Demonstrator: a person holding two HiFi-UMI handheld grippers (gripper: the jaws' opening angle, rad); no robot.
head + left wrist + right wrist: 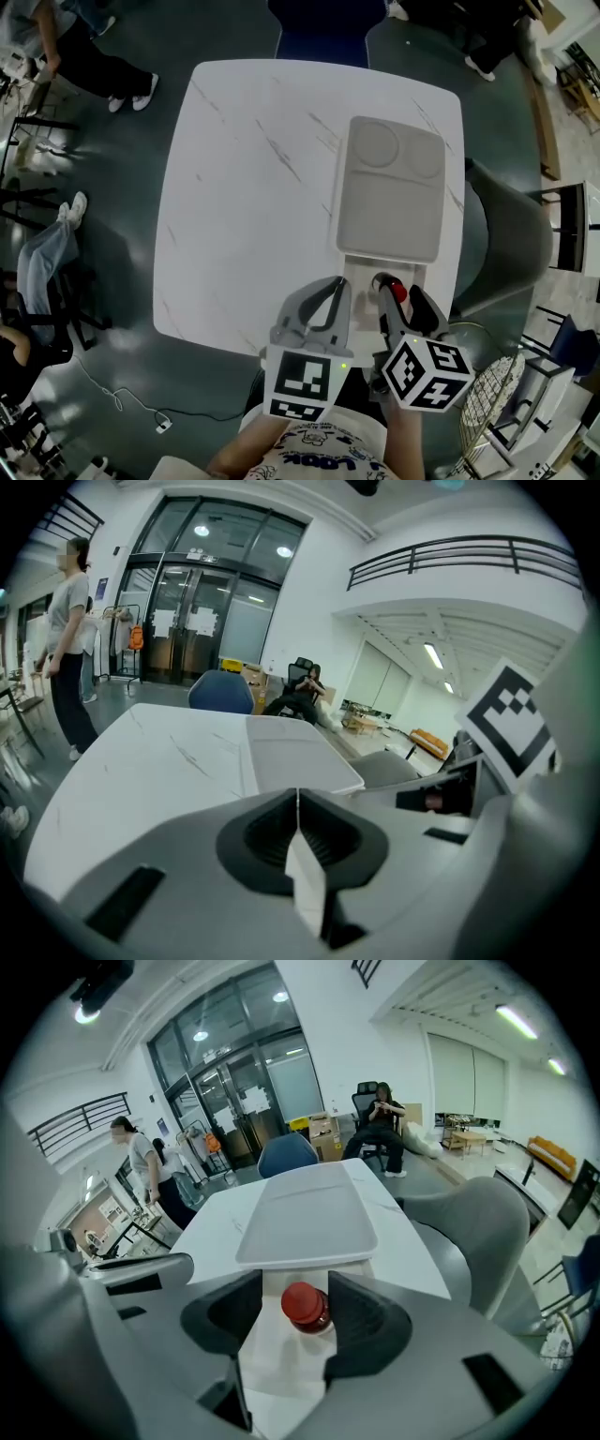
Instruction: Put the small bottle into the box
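Observation:
The white box lies at the table's near right with its lid (392, 187) folded back flat and its shallow base (361, 274) just in front of me. A small dark bottle with a red cap (397, 290) (305, 1309) sits over the base, between the jaws of my right gripper (398, 302) (292, 1290). It lies against the right jaw, and white box floor shows between it and the left jaw, so the jaws stand apart. My left gripper (335, 287) (298, 803) hovers beside the base's left edge, shut on nothing.
The white marble table (244, 206) stretches left and far of the box. A grey chair (506, 239) stands at its right edge and a blue chair (319, 26) at the far side. People sit and stand at the far left. A wire basket (492, 405) is at lower right.

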